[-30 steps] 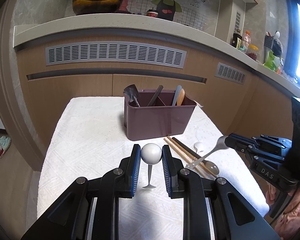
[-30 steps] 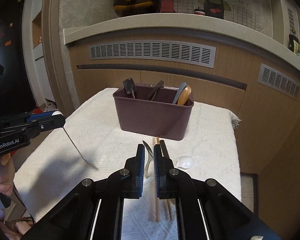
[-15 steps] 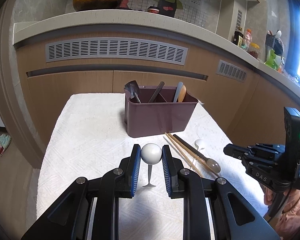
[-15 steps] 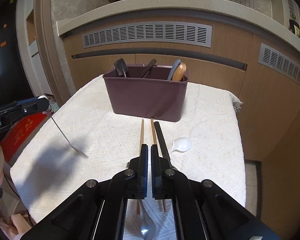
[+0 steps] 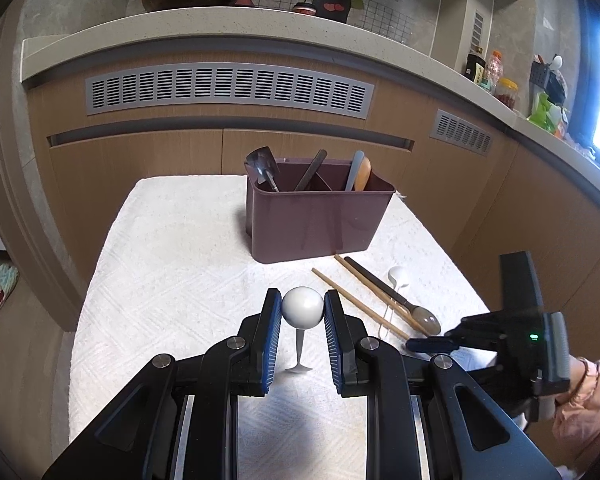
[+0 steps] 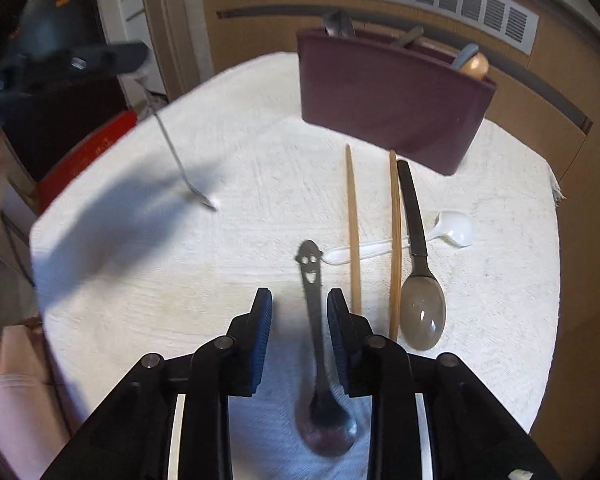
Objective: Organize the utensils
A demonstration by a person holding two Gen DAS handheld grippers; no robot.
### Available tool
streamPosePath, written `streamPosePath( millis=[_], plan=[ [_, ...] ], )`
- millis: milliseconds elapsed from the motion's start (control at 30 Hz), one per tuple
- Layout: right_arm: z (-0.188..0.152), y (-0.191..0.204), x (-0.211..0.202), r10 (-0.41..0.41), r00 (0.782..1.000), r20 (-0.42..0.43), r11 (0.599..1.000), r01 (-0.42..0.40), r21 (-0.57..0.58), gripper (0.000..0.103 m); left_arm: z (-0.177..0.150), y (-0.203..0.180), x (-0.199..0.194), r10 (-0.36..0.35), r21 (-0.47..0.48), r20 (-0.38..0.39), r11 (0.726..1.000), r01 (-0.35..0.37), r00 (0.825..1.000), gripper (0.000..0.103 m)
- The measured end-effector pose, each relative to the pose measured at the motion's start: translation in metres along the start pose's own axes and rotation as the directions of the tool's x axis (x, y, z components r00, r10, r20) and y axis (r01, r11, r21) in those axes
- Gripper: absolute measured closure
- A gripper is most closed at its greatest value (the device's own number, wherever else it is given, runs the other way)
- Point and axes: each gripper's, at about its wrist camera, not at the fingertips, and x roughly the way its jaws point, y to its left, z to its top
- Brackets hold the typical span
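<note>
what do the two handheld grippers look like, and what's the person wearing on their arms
Both grippers are matte black plastic linkages with silver pivot screws and two fingers faced with ribbed blue pads: the left gripper and the right gripper. Seen from the left wrist camera, the right unit carries a boxy black housing with a small green light. The person wears a pale pink sleeve at the wrist. No cables show.
</note>
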Motion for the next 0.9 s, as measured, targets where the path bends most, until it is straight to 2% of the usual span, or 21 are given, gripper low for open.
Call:
streamPosePath(
  millis=[33, 67, 100, 133, 167, 233, 367, 467, 600, 700, 767, 833, 900],
  plan=[
    [0.0, -0.004, 0.007, 0.002, 1.0, -0.024, 1.0, -0.001, 0.018, 0.076, -0.001, 0.0, 0.0, 0.002, -0.001, 0.0, 1.0, -0.002, 1.0, 0.081],
    [0.001, -0.007, 0.007, 0.009, 1.0, -0.004, 0.999, -0.009, 0.036, 0.077, -0.001, 0.0, 0.0, 0.004, -0.003, 0.0, 1.0, -0.004, 1.0, 0.08],
    [0.002, -0.009, 0.007, 0.014, 1.0, -0.019, 0.999, -0.013, 0.053, 0.078, -0.001, 0.0, 0.001, 0.005, -0.006, 0.0, 1.0, -0.005, 1.0, 0.08],
    [0.002, -0.007, 0.006, -0.003, 1.0, -0.029, 0.999, 0.004, 0.047, 0.092, -0.001, 0.0, 0.001, 0.005, -0.008, 0.0, 1.0, -0.005, 1.0, 0.08],
    [0.002, -0.005, 0.005, -0.027, 0.999, -0.034, 0.999, 0.028, 0.034, 0.096, -0.001, 0.0, 0.001, 0.006, -0.008, 0.0, 1.0, -0.006, 1.0, 0.081],
    [-0.001, -0.002, -0.002, -0.052, 0.999, -0.013, 0.997, 0.052, 0.049, 0.096, -0.001, 0.0, 0.001, 0.006, -0.006, -0.001, 1.0, -0.006, 1.0, 0.081],
    [-0.003, -0.009, -0.033, -0.02, 0.996, 0.087, 0.99, 0.008, 0.138, 0.096, -0.001, -0.004, 0.0, 0.007, 0.003, -0.001, 1.0, -0.007, 1.0, 0.081],
    [-0.003, -0.013, -0.059, -0.036, 0.984, 0.172, 0.985, 0.005, 0.173, 0.1, 0.0, -0.008, -0.003, 0.008, 0.009, 0.007, 1.0, -0.008, 1.0, 0.08],
    [-0.004, -0.02, -0.082, -0.047, 0.969, 0.242, 0.979, -0.003, 0.204, 0.101, 0.001, -0.014, -0.006, 0.009, 0.023, 0.011, 1.0, -0.009, 1.0, 0.081],
    [-0.004, -0.02, -0.085, -0.062, 0.967, 0.247, 0.98, 0.012, 0.196, 0.101, 0.002, -0.018, -0.008, 0.011, 0.031, 0.013, 0.999, -0.012, 1.0, 0.081],
    [-0.004, -0.019, -0.079, -0.068, 0.974, 0.214, 0.984, 0.031, 0.173, 0.098, 0.003, -0.019, -0.009, 0.014, 0.034, 0.014, 0.999, -0.015, 1.0, 0.08],
    [-0.006, -0.017, -0.07, -0.041, 0.982, 0.187, 0.987, 0.01, 0.162, 0.097, 0.003, -0.018, -0.009, 0.014, 0.033, 0.014, 0.999, -0.015, 1.0, 0.081],
    [-0.008, -0.013, -0.054, 0.029, 0.987, 0.16, 0.987, -0.053, 0.149, 0.092, 0.002, -0.018, -0.008, 0.012, 0.031, 0.008, 0.999, -0.013, 1.0, 0.081]
  ],
)
